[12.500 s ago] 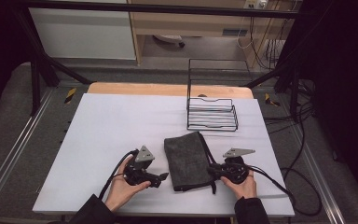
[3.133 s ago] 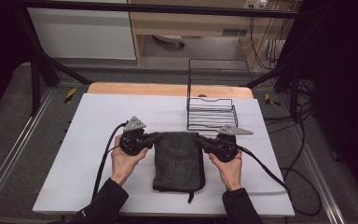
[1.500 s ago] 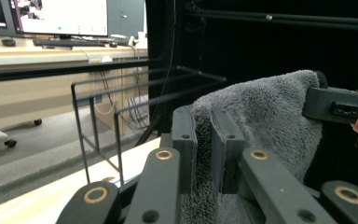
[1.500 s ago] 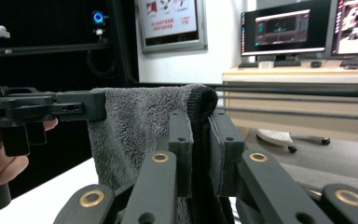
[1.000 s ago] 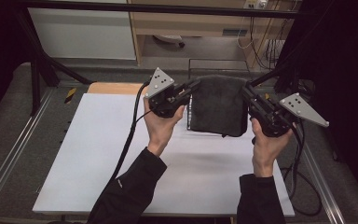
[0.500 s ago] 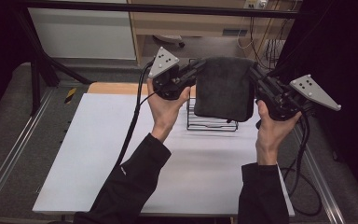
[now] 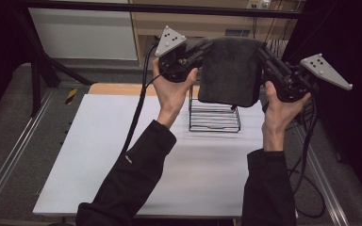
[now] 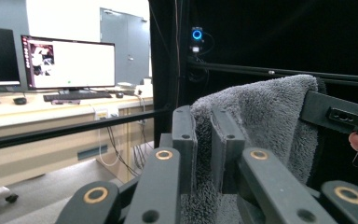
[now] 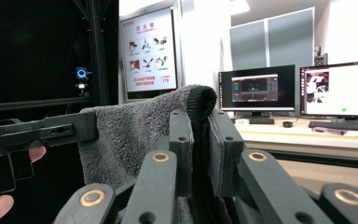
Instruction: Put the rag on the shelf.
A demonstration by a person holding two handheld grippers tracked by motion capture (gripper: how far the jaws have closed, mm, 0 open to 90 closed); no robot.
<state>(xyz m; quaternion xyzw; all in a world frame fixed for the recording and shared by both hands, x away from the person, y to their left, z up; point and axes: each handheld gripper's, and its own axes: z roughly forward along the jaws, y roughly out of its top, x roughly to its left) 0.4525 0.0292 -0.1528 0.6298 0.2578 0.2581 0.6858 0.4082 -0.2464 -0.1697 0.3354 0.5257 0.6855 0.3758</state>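
Your left tool [image 7: 206, 46] and right tool [image 7: 263, 52] each pinch a top corner of the towel [image 7: 229, 70], hanging above the rack [image 7: 214, 117]. Poster [image 9: 148, 49] writing is unreadable.

White desk [image 7: 99, 155] on grey floor [image 7: 9, 141]; lit monitors [image 9: 338, 88] on a wooden bench [image 8: 37, 105]; wall poster [image 9: 148, 49].

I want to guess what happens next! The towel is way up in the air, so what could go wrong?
The grey towel hangs from two pinches: the left claw and the right claw each grip one top edge. If one slips, it could swing down crooked. It hangs above the black wire rack, so its loose bottom edge might snag there.
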